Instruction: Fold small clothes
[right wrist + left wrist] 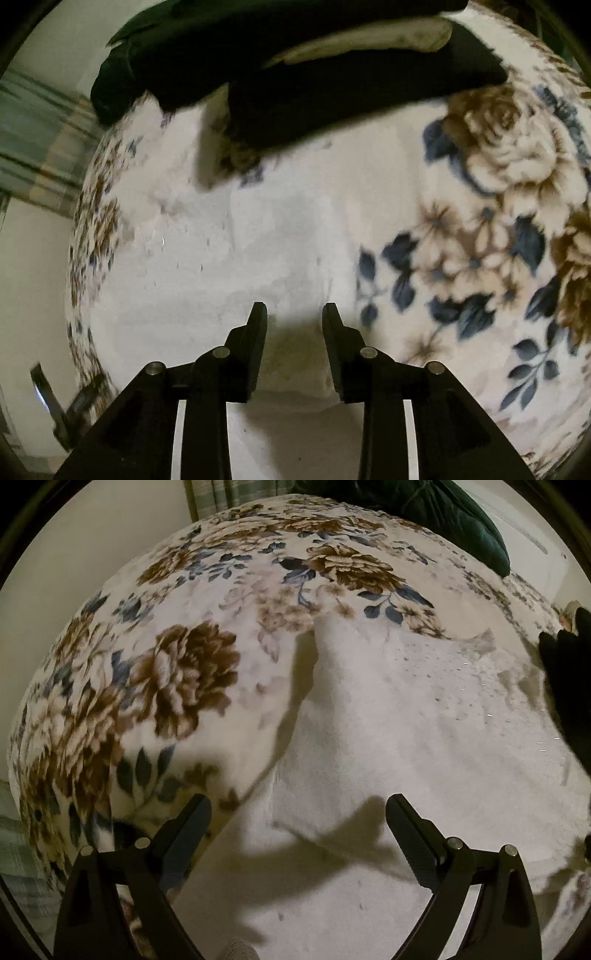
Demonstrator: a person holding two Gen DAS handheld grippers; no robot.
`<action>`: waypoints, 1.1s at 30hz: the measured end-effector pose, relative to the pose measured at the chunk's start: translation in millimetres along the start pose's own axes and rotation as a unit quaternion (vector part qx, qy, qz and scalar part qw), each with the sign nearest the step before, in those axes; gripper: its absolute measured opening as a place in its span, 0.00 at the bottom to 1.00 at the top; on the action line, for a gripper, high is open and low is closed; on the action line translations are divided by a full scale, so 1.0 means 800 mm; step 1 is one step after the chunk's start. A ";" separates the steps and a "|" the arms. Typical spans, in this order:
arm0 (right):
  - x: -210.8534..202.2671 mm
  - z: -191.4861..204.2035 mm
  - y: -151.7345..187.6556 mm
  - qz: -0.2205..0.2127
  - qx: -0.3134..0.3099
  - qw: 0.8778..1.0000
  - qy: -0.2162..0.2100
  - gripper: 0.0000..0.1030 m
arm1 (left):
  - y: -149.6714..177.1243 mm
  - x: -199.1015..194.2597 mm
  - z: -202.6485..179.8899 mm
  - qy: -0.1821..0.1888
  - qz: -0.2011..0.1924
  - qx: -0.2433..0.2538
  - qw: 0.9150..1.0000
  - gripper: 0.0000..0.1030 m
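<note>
White garment (388, 716) lies flat on the floral blanket (177, 672), apparently half-folded; dark clothes (332, 92) at 12 o'clock remain. Left tool (298, 814) and right tool (294, 317): parted, empty.

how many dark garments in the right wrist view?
2, apparently. One dark garment is bunched at the upper left; the other dark garment lies beside it toward the right with a pale item on top. More could be hidden behind.
</note>
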State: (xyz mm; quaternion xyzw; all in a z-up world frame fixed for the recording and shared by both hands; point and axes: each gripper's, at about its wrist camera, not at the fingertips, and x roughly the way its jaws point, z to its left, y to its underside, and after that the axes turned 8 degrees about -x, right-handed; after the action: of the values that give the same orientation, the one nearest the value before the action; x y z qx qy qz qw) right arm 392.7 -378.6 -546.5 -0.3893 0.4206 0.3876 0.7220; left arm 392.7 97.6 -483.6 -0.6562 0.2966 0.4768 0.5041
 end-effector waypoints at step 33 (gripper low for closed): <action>0.007 -0.093 0.374 0.159 0.079 0.982 -0.058 0.58 | 0.267 -0.013 0.167 0.043 0.144 0.026 0.988 0.98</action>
State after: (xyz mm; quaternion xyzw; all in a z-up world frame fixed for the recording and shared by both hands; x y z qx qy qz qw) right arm 106.7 -324.4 -647.7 -0.2364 0.4641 0.4848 0.7027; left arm 159.2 155.4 -559.9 -0.6130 0.4216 0.5085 0.4335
